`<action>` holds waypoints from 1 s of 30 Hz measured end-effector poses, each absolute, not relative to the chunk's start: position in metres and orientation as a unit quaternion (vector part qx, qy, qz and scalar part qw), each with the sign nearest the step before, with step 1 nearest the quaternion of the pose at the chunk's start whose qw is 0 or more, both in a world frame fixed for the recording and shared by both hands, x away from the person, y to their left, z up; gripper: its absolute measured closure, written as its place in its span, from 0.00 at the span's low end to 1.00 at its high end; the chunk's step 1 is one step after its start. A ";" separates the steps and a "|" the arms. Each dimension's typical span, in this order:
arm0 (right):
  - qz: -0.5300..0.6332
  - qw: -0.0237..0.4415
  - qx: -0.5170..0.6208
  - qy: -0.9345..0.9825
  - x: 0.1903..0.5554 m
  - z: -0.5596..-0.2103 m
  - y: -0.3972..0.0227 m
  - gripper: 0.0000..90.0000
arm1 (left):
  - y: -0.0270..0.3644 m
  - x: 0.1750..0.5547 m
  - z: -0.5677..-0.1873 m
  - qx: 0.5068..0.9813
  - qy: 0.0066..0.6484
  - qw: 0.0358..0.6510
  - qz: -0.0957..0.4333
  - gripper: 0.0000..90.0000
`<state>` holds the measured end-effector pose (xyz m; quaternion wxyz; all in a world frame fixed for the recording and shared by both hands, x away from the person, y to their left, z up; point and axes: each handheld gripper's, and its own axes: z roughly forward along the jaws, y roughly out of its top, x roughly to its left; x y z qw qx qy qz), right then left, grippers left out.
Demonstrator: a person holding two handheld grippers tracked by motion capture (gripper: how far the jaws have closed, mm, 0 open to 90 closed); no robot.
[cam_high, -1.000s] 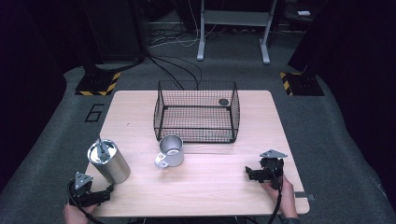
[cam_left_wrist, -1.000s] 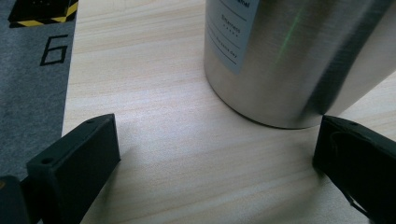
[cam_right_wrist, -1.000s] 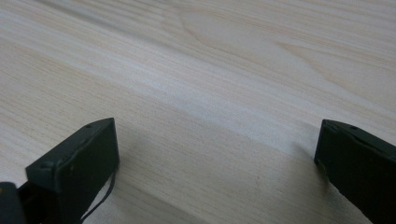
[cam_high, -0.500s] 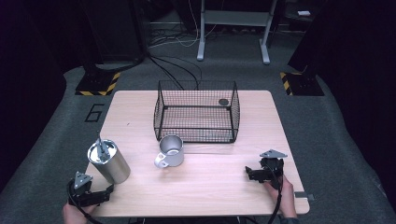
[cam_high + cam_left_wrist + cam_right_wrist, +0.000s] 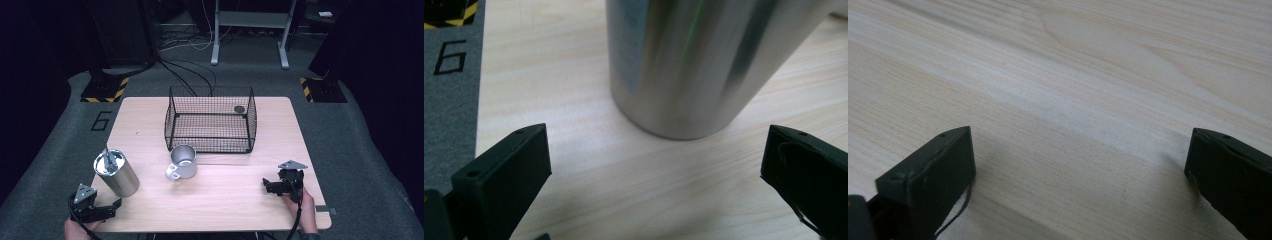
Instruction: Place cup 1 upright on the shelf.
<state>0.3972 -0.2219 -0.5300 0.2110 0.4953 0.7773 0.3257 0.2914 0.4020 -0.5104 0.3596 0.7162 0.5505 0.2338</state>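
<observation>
One steel canister (image 5: 116,172), one mug (image 5: 182,161), one wire basket (image 5: 210,120), two hand-held grippers.

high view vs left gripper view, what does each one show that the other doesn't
High view alone: the wire basket, the metal mug, the right gripper resting open near the table's right edge, and the rod standing in the steel canister's top. Left gripper view alone: the canister's base up close, set between and beyond the left gripper's wide-open jaws, untouched. Shared: the canister, the wooden table and the floor's number 6.
</observation>
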 end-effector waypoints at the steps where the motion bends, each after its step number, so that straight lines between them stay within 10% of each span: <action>1: 0.326 0.211 0.496 0.777 0.397 -0.530 -0.222 0.00 | 0.401 0.291 -0.506 0.717 0.549 0.362 0.234 0.00; 30: 0.326 0.211 0.496 0.777 0.397 -0.530 -0.222 0.00 | 0.388 0.306 -0.409 0.713 0.503 0.391 0.293 0.00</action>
